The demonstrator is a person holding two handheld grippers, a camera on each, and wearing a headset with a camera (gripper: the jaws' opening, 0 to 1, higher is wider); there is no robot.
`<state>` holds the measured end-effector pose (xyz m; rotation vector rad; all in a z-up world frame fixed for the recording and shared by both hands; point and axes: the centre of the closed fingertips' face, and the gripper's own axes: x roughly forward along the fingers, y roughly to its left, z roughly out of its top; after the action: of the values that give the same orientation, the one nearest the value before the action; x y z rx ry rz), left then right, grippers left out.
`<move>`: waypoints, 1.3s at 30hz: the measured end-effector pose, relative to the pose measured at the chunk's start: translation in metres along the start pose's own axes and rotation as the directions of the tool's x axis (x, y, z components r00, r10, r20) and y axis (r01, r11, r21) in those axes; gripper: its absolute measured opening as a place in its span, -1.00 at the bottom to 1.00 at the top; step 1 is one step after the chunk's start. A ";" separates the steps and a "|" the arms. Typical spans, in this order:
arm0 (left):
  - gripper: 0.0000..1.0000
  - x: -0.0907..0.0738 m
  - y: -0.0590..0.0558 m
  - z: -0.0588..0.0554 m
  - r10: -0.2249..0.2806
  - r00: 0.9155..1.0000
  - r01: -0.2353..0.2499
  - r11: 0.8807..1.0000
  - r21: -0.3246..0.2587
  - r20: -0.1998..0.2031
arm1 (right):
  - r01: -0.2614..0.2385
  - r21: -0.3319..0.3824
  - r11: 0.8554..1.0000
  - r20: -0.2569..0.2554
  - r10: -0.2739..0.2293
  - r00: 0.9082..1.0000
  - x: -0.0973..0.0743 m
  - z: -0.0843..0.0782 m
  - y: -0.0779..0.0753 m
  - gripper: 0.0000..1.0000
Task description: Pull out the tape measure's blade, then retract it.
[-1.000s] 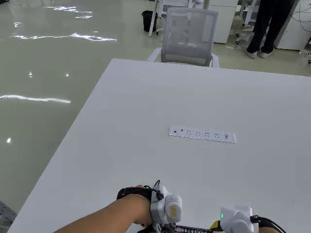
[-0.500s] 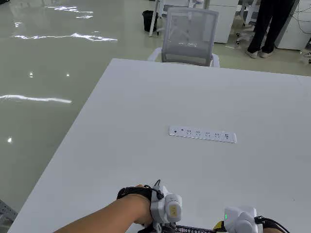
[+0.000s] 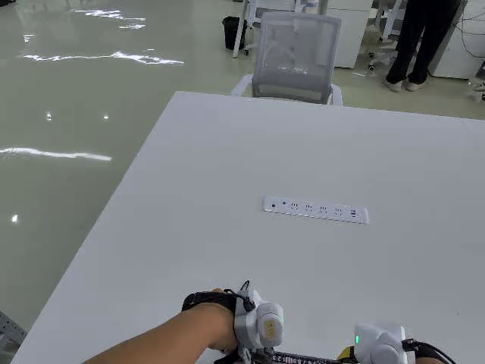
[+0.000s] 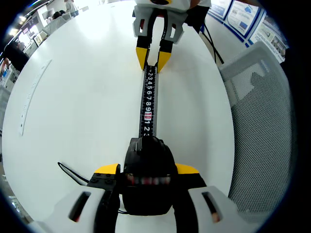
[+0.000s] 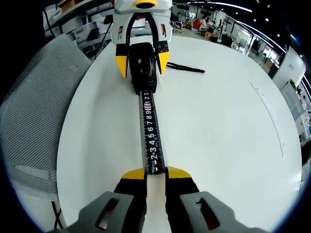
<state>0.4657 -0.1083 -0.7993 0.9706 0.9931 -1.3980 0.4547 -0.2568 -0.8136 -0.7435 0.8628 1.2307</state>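
Observation:
The black tape measure case (image 4: 147,174) sits between the yellow-tipped jaws of my left gripper (image 4: 147,170), which is shut on it. Its black blade (image 4: 148,102), with white numbers, runs straight over the white table to my right gripper (image 4: 153,56). In the right gripper view, my right gripper (image 5: 155,173) is shut on the blade's tip, and the blade (image 5: 149,131) leads back to the case (image 5: 143,65). Roughly thirteen centimetres of markings show. In the head view both grippers, left (image 3: 259,326) and right (image 3: 379,345), sit at the bottom edge with the blade (image 3: 303,359) between them.
A white power strip (image 3: 315,210) lies mid-table (image 3: 227,167), beyond the grippers. A grey mesh chair (image 3: 294,57) stands at the far edge, with a person (image 3: 417,38) behind it. The case's black cord (image 5: 187,69) trails on the table. Another mesh chair (image 4: 262,126) is close by the near edge.
My right gripper has slid a little to the right, away from the left gripper, drawing the blade out further. The left gripper and the case have stayed put.

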 end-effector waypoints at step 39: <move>-0.23 0.001 0.000 0.000 0.001 1.000 -0.001 1.000 -0.006 0.001 | 0.011 0.035 0.999 -0.007 -0.011 1.000 -0.015 -0.023 -0.001 -0.76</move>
<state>0.4658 -0.1084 -0.8004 0.9661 0.9953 -1.3937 0.4506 -0.2840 -0.8121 -0.7234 0.8827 1.2009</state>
